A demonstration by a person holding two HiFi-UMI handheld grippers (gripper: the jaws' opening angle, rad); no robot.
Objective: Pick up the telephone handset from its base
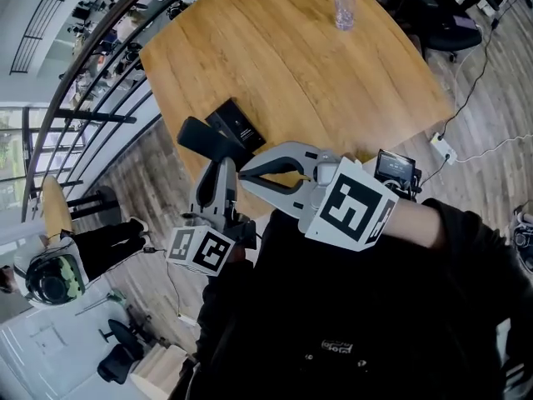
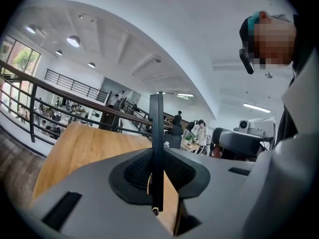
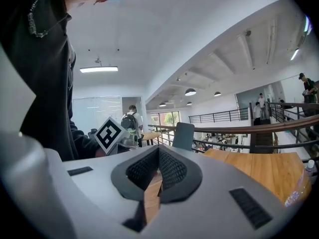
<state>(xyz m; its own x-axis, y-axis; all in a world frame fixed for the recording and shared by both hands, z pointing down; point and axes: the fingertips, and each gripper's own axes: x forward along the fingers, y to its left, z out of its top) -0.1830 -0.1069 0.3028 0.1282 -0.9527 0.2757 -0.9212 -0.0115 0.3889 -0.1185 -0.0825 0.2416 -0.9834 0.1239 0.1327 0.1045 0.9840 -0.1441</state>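
Lettering on telephone base (image 1: 236, 126) illegible

Handset (image 1: 198, 137) lower end hidden inside left gripper (image 1: 221, 165) jaws; base (image 1: 239, 123) print too small to read.

Pale grey left gripper (image 1: 223, 163) and right gripper (image 1: 245, 172), black ribbed pads (image 3: 170, 171), black-and-white marker cubes (image 1: 353, 207), black sleeves (image 1: 468, 238).

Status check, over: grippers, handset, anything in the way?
Left gripper shut on handset, off base. Right gripper shut, empty. Nothing blocking; water bottle far across table.
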